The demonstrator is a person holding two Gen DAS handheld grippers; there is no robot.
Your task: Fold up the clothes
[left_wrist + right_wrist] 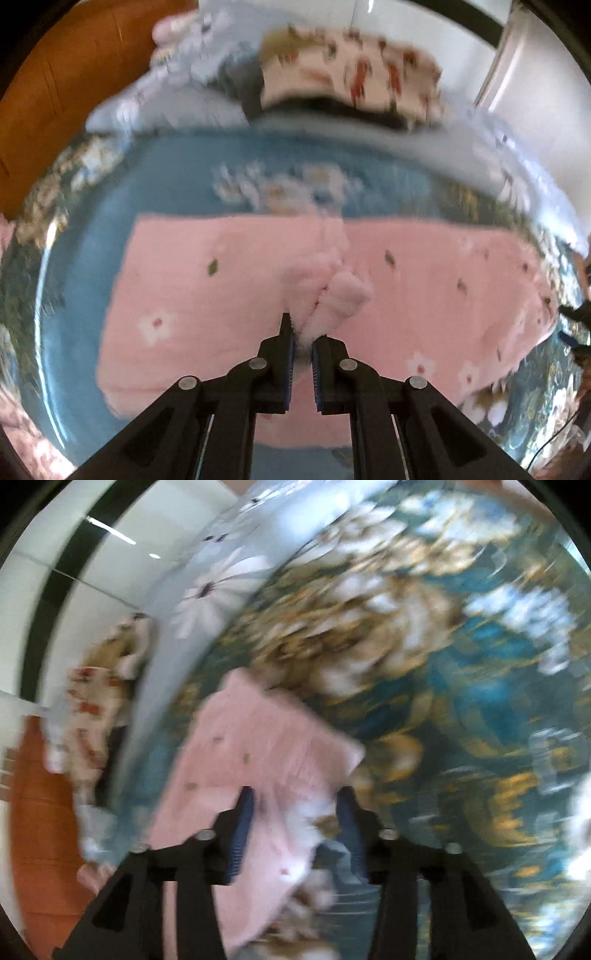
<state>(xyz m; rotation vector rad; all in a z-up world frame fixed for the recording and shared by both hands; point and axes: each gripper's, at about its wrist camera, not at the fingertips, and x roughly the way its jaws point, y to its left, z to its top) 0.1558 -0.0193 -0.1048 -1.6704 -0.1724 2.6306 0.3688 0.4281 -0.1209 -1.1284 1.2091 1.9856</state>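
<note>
Lay on a blue flowered bedspread [177, 177], with white wall [424, 33] and orange-brown wood [66, 74] beyond. Pink flowered cloth [229, 295], spread flat, bunched at its middle. Left gripper [303, 332] pinched on that bunch. Right gripper [295, 797] spread wide over a cloth corner.

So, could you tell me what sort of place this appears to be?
Probably a bedroom at home: the pink garment lies on a floral bedspread, a pale flowered pillow and folded patterned bedding sit behind it, and a wooden headboard stands alongside.
</note>
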